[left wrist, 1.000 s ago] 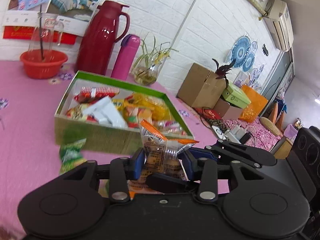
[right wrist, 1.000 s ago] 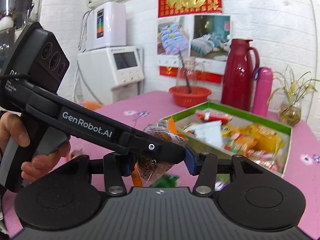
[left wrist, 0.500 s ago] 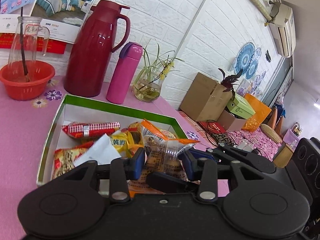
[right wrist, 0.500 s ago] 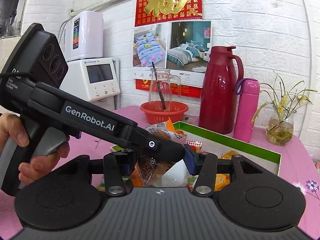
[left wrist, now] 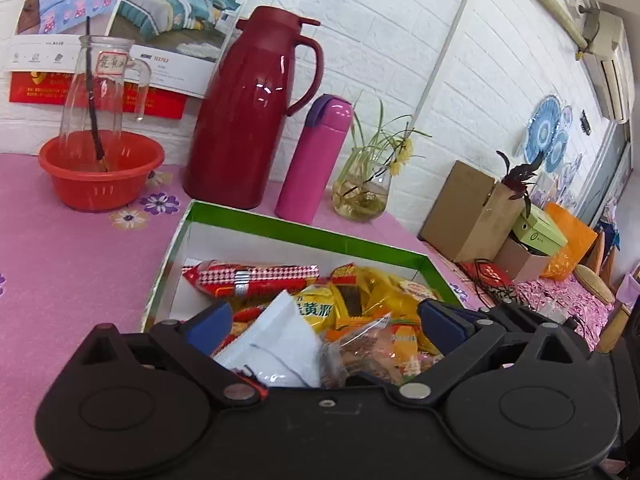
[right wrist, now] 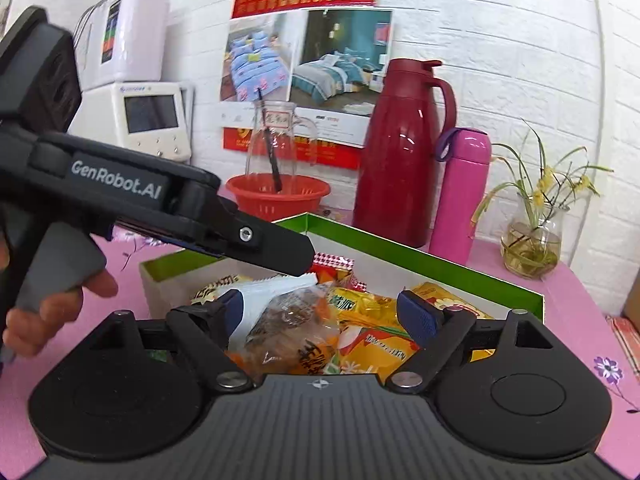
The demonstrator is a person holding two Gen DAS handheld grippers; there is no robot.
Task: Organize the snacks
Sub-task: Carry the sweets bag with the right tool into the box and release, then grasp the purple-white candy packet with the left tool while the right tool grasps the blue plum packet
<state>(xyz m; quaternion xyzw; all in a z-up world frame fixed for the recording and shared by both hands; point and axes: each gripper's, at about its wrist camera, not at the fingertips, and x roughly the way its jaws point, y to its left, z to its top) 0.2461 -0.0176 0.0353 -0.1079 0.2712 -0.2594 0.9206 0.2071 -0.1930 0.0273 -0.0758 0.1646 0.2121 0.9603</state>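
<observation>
Your left gripper is spread wide and holds nothing; the clear-wrapped snack lies loose between its fingers, on the pile inside the green box. Your right gripper is also wide, empty, over the same snack. Behind the box stand a red jug and a pink flask.

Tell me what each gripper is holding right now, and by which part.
Nothing. The left gripper and right gripper are both open above the green box; the clear-wrapped pastry packet lies loose inside.
</observation>
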